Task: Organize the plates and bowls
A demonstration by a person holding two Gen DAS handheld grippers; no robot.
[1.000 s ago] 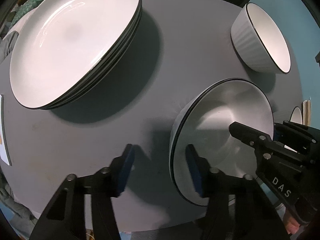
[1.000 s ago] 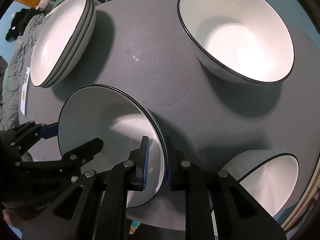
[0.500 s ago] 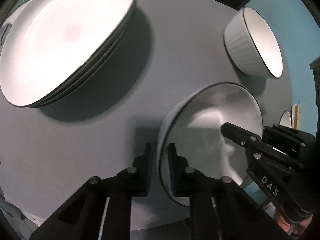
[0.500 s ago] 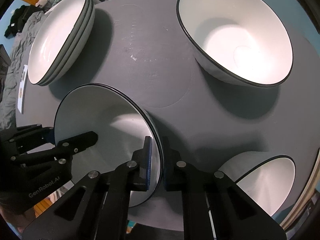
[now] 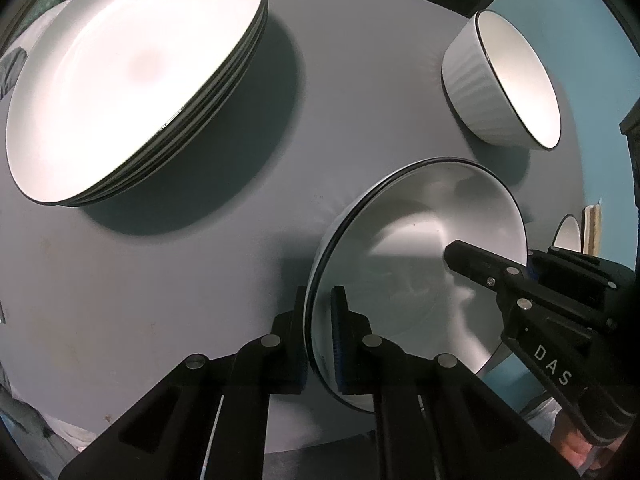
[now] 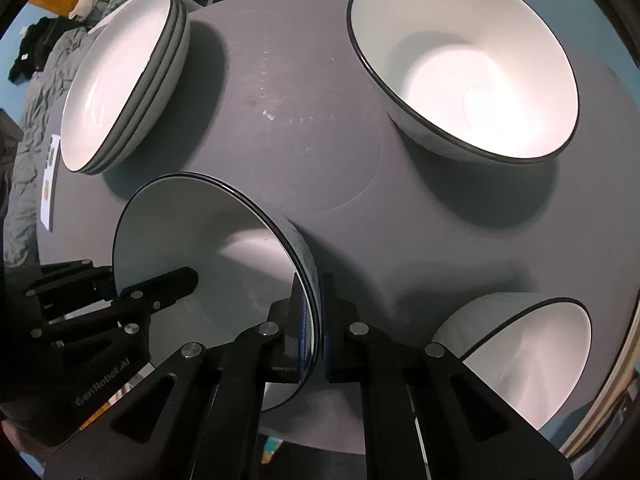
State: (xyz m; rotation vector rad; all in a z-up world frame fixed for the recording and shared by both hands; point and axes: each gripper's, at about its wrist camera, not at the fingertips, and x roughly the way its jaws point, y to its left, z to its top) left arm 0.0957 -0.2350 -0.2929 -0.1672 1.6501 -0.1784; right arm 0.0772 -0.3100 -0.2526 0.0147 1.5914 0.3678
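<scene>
Left-wrist view: the near bowl (image 5: 420, 264) on the grey table (image 5: 352, 92) is pinched at opposite rims — left gripper (image 5: 318, 340) and right gripper (image 6: 314, 328) both closed on it. It is best lifted level, evenly, before being carried to a stack (image 5: 132, 76).

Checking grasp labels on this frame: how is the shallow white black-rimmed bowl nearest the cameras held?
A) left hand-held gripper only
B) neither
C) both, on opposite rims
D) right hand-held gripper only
C: the left hand-held gripper pinches one rim of the shallow white black-rimmed bowl, and the right hand-held gripper pinches the opposite rim.
</scene>
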